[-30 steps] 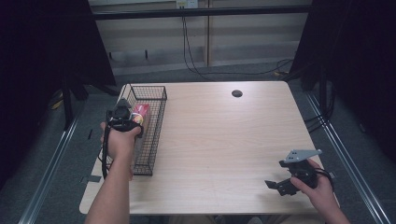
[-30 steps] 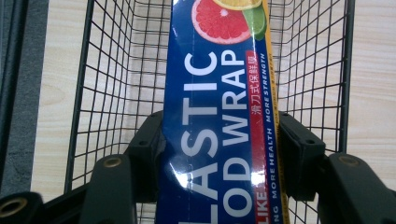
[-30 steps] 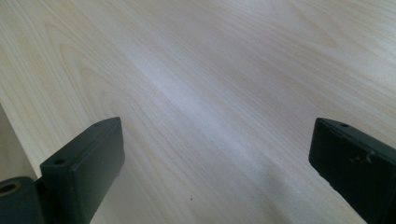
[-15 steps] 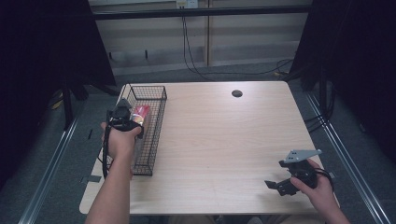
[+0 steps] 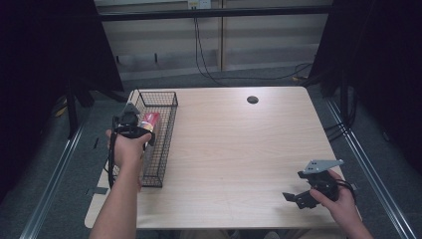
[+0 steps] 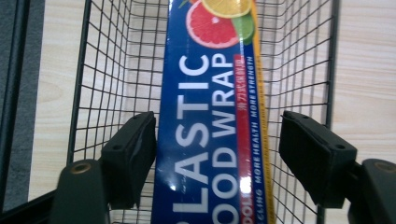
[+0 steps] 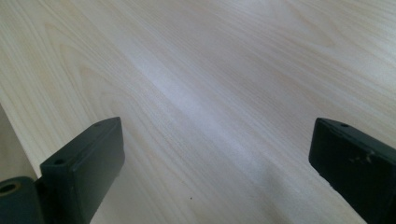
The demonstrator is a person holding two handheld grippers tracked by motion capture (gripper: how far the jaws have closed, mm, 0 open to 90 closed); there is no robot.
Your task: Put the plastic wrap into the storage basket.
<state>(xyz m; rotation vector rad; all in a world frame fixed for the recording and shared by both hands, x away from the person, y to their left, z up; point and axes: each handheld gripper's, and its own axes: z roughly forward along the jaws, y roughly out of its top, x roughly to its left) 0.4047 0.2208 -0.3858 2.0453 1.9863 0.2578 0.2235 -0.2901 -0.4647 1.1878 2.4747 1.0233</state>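
Observation:
A long blue box of plastic food wrap [image 6: 210,116], printed with citrus slices, lies lengthwise in a black wire basket [image 6: 299,60]. My left gripper [image 6: 217,126] hangs over it, open, with one jaw on each side of the box. The left jaw sits close against the box's edge and the right jaw stands clear of it. From above, the left gripper [image 5: 130,122] is over the basket [image 5: 164,149] at the table's left, with the box's [image 5: 150,121] red end showing beside it. My right gripper [image 5: 300,188] rests open near the front right of the table [image 5: 239,149], nothing between its jaws [image 7: 215,135].
The basket runs along the table's left edge, its far end [image 5: 158,93] near the back. A dark round cable hole [image 5: 252,99] sits at the back centre. Bare light wood lies between the basket and the right gripper. Cables hang along the wall behind.

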